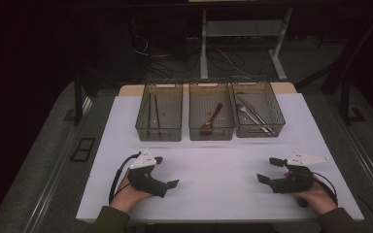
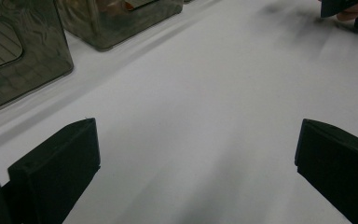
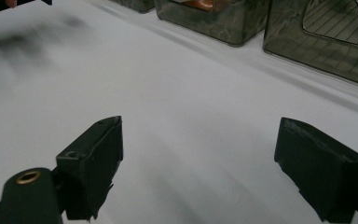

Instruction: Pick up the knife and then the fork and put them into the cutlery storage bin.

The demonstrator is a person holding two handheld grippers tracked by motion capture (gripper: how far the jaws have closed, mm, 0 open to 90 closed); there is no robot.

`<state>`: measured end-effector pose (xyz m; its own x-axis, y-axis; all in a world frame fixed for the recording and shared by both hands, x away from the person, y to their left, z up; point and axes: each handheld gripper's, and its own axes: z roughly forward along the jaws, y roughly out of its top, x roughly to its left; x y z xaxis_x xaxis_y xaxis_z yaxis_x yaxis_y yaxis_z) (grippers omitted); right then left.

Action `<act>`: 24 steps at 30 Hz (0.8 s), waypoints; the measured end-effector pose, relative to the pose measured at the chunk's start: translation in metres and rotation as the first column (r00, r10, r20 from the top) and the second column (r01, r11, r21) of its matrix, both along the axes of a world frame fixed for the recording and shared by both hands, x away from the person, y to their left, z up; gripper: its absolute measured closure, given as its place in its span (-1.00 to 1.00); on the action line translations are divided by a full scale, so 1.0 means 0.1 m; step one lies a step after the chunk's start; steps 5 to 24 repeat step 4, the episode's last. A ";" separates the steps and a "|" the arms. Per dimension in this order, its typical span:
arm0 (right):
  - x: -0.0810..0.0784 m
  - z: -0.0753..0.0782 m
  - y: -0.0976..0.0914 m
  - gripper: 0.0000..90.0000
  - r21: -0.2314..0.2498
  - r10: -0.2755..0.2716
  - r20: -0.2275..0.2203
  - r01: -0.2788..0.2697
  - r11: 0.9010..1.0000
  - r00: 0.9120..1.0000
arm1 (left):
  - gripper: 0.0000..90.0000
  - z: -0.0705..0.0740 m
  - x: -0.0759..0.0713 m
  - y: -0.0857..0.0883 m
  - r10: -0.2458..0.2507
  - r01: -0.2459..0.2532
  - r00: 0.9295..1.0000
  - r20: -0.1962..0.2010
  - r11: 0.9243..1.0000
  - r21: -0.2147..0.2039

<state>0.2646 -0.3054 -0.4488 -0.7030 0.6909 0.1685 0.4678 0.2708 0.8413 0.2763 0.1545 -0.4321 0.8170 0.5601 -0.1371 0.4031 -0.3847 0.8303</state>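
In the high view both hand-held grippers, left hand-held gripper [image 1: 166,171] and right hand-held gripper [image 1: 270,169], rest open and empty on the near tabletop [image 1: 213,160], well apart from the three bins at the far side; the middle bin [image 1: 211,127] holds a brown spoon [image 1: 212,119]. A careless reach could catch a bin's wall and shove it. In the left gripper view the jaws stand wide over bare surface, bins far left. In the right gripper view likewise, bins far right.

Dim all around, far room nearly black. Only the white bench [image 1: 223,170] lit, from above. Soft grey shadows, slightly blurry up close.
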 end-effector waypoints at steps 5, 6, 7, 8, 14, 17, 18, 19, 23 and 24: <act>0.00 0.00 0.00 -0.67 0.005 0.002 0.000 -0.002 1.000 1.000 | -1.00 0.00 0.00 -0.01 0.000 0.000 1.000 -0.002 1.000 0.000; 0.00 0.00 0.00 -0.67 0.005 0.002 0.000 -0.002 1.000 1.000 | -1.00 0.00 0.00 -0.01 0.000 0.000 1.000 -0.002 1.000 0.000; 0.00 0.00 0.00 -0.67 0.005 0.002 0.000 -0.002 1.000 1.000 | -1.00 0.00 0.00 -0.01 0.000 0.000 1.000 -0.002 1.000 0.000; 0.00 0.00 0.00 -0.67 0.005 0.002 0.000 -0.002 1.000 1.000 | -1.00 0.00 0.00 -0.01 0.000 0.000 1.000 -0.002 1.000 0.000; 0.00 0.00 0.00 -0.67 0.005 0.002 0.000 -0.002 1.000 1.000 | -1.00 0.00 0.00 -0.01 0.000 0.000 1.000 -0.002 1.000 0.000; 0.00 0.00 0.00 -0.67 0.005 0.002 0.000 -0.002 1.000 1.000 | -1.00 0.00 0.00 -0.01 0.000 0.000 1.000 -0.002 1.000 0.000; 0.00 0.00 0.00 -0.67 0.005 0.002 0.000 -0.002 1.000 1.000 | -1.00 0.00 0.00 -0.01 0.000 0.000 1.000 -0.002 1.000 0.000; 0.00 0.00 0.00 -0.67 0.005 0.002 0.000 -0.002 1.000 1.000 | -1.00 0.00 0.00 -0.01 0.000 0.000 1.000 -0.002 1.000 0.000; 0.00 0.00 0.00 -0.67 0.005 0.002 0.000 -0.002 1.000 1.000 | -1.00 0.00 0.00 -0.01 0.000 0.000 1.000 -0.002 1.000 0.000; 0.00 0.00 0.00 -0.67 0.005 0.002 0.000 -0.002 1.000 1.000 | -1.00 0.00 0.00 -0.01 0.000 0.000 1.000 -0.002 1.000 0.000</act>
